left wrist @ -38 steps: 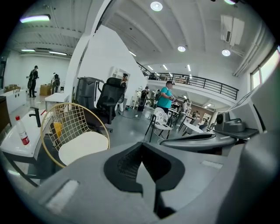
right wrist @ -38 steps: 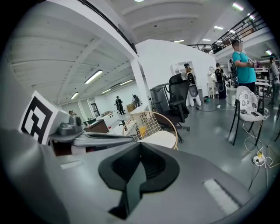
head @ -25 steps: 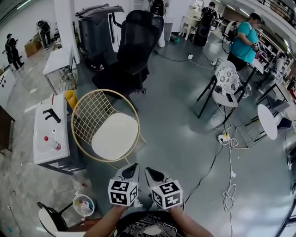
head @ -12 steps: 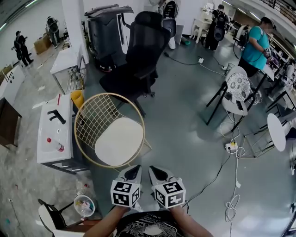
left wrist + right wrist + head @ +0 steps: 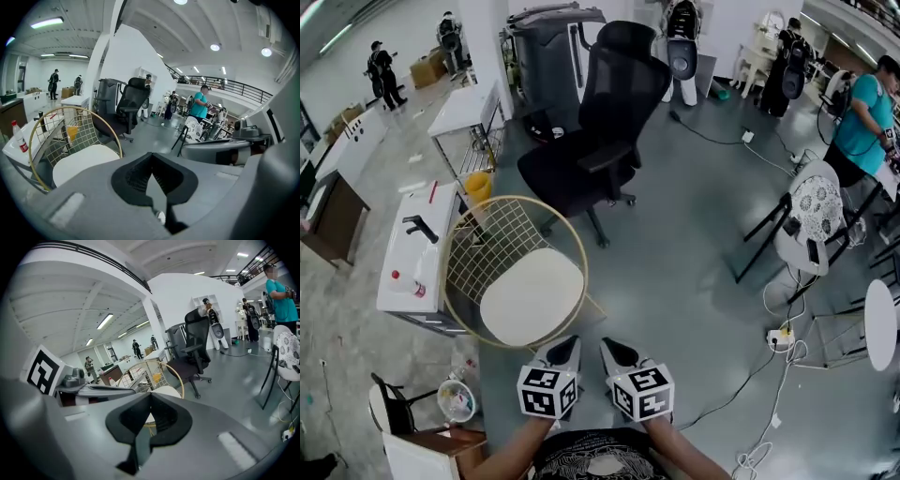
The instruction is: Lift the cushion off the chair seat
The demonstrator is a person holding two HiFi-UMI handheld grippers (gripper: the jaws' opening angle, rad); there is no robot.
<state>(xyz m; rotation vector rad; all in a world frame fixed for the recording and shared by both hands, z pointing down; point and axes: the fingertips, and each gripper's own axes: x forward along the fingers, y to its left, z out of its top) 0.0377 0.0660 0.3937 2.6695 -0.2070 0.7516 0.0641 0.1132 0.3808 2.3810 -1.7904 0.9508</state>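
A round white cushion (image 5: pixel 532 295) lies on the seat of a gold wire chair (image 5: pixel 484 215), just ahead and left of both grippers. My left gripper (image 5: pixel 566 346) and right gripper (image 5: pixel 610 347) are held side by side, short of the cushion's near edge, both shut and empty. In the left gripper view the cushion (image 5: pixel 78 163) sits low left beyond the closed left gripper (image 5: pixel 151 156). From the right gripper view, the cushion (image 5: pixel 165 391) peeks over the closed right gripper (image 5: pixel 150 397), inside the gold rim (image 5: pixel 178 377).
A black office chair (image 5: pixel 598 141) stands behind the wire chair. A white cabinet (image 5: pixel 409 281) with a red-capped bottle is at its left. A small bin (image 5: pixel 455 400) sits at lower left. Cables (image 5: pixel 780 338) and a patterned chair (image 5: pixel 812 214) are at the right. People stand far off.
Both grippers have advanced together towards the wire chair, and the cushion's near edge now lies closer to their tips. Their jaws look the same.
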